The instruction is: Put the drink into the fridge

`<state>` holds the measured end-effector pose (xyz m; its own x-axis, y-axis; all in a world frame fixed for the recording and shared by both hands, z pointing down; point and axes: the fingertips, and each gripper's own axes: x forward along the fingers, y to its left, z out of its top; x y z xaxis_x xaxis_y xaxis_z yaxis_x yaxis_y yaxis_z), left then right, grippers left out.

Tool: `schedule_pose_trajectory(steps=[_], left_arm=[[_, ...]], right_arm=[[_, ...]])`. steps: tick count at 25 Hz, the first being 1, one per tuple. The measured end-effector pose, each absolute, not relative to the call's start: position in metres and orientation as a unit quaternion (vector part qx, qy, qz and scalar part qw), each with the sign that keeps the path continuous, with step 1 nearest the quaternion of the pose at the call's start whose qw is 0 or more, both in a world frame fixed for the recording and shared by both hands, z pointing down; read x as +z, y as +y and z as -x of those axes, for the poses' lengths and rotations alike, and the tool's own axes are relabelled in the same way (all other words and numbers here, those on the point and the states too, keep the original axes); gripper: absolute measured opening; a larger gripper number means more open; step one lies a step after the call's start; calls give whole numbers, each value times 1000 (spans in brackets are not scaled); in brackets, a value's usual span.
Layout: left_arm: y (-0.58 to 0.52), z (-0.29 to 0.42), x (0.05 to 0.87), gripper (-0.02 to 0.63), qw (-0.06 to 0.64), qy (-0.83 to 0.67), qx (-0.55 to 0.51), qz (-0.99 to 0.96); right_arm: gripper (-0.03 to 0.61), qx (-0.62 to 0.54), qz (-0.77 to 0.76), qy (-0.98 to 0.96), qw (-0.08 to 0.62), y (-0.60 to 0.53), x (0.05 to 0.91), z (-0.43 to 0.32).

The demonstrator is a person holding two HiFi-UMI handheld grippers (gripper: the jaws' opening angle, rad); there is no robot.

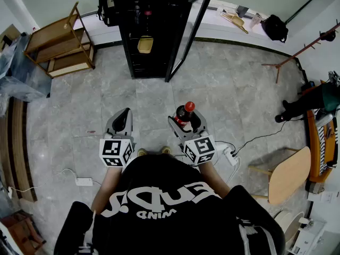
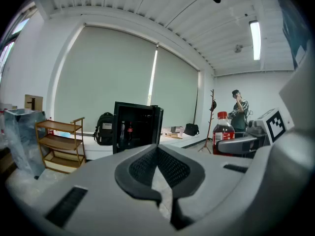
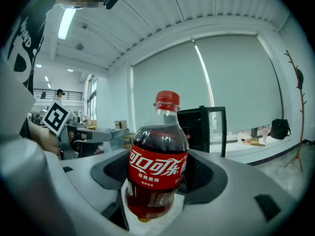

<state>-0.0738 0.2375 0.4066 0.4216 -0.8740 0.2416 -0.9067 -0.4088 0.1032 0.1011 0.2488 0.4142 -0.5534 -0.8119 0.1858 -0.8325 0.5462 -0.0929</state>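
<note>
A cola bottle (image 3: 158,166) with a red cap and red label stands upright between the jaws of my right gripper (image 3: 160,181), which is shut on it. In the head view the same bottle (image 1: 184,115) rises from the right gripper (image 1: 187,125), held over the tiled floor. My left gripper (image 1: 121,123) is beside it to the left, jaws together and holding nothing; in the left gripper view its pads (image 2: 160,167) meet. The black fridge (image 1: 151,31) stands ahead with its glass door (image 1: 190,28) swung open; bottles show on its upper shelf.
A wooden shelf unit (image 1: 58,47) stands left of the fridge, a backpack (image 1: 107,1) behind it. A coat rack (image 1: 300,52) and a round wooden table (image 1: 289,174) are at the right. Cables and a power strip (image 1: 229,155) lie on the floor near my feet.
</note>
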Motion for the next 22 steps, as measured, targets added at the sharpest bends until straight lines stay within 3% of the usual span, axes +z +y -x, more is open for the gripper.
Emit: schedule_pose_trajectory(steps=[22], left_arm=[[248,92,405,8,105,-481,73,-867]], right_arm=[[342,90,-492,-865,27,269,411,-71]])
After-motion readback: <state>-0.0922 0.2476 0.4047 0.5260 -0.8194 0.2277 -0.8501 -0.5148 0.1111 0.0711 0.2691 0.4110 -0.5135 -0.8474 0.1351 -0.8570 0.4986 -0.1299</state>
